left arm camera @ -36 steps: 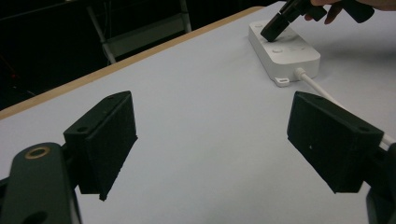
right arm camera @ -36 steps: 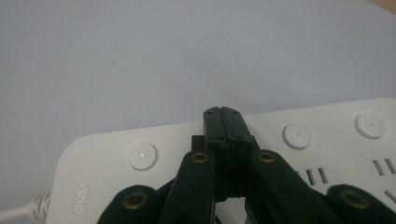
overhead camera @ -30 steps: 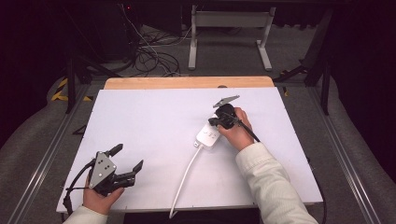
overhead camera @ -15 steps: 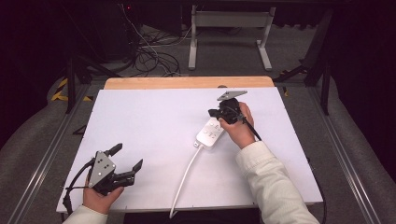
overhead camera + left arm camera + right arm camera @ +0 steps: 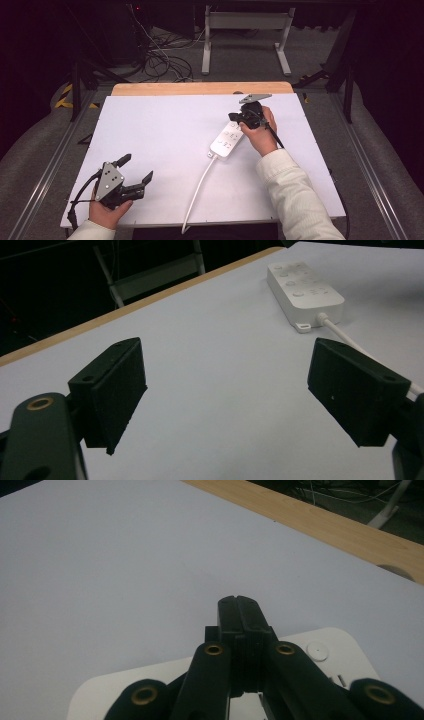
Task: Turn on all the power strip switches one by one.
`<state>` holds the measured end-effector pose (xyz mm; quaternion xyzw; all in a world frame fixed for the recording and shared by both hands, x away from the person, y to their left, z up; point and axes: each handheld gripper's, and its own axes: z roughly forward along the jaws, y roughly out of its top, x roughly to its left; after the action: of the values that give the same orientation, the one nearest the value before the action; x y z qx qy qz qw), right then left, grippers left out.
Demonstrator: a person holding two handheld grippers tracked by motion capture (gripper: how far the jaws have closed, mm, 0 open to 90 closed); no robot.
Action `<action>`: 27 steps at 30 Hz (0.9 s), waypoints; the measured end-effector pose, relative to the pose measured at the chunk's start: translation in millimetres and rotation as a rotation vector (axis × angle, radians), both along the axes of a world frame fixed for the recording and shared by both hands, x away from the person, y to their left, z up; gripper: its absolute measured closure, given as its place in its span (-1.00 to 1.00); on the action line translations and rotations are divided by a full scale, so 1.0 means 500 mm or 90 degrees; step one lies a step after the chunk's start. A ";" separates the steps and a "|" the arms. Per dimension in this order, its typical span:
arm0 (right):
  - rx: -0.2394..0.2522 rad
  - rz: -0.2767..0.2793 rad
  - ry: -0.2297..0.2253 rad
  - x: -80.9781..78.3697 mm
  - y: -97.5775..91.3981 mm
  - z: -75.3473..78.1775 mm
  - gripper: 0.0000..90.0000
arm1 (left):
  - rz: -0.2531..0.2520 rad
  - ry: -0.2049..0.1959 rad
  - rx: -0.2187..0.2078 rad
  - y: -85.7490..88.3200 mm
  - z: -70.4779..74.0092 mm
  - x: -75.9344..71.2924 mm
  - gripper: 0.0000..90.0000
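**Closed tips over power strip buttons**

Left gripper (image 5: 131,181) idles wide open, empty, near desk (image 5: 165,125) front-left corner. Power strip (image 5: 227,139) lies right of center; right gripper (image 5: 237,118), jaws shut empty, at its far end. Press straight down, 1 button only.

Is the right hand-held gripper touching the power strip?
Cannot tell. In the right gripper view the shut right hand-held gripper hangs over the power strip, but neither contact nor gap shows.

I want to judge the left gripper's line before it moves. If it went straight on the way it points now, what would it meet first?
Probably the white power strip. The left gripper has its jaws open over bare white table, and the strip lies ahead, slightly right of centre. Depth is unclear, so the gripper might pass beside the strip.
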<state>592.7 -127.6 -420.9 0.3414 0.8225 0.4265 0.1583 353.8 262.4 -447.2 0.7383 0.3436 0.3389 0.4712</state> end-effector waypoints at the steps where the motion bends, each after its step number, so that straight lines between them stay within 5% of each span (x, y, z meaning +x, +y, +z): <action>1: -0.003 -0.001 0.000 0.003 -0.001 -0.002 1.00 | 0.000 0.003 -0.001 0.000 0.000 0.000 -0.64; 10: -0.034 -0.032 0.027 0.036 -0.012 -0.034 1.00 | -0.001 0.004 0.000 0.000 -0.001 0.001 -0.64; 27: -0.063 -0.026 0.051 0.044 -0.001 -0.059 1.00 | -0.001 0.004 0.000 0.000 -0.001 0.000 -0.64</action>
<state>614.6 -127.8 -450.3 0.3664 0.8411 0.3683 0.1507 353.9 262.4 -447.7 0.7397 0.3441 0.3364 0.4704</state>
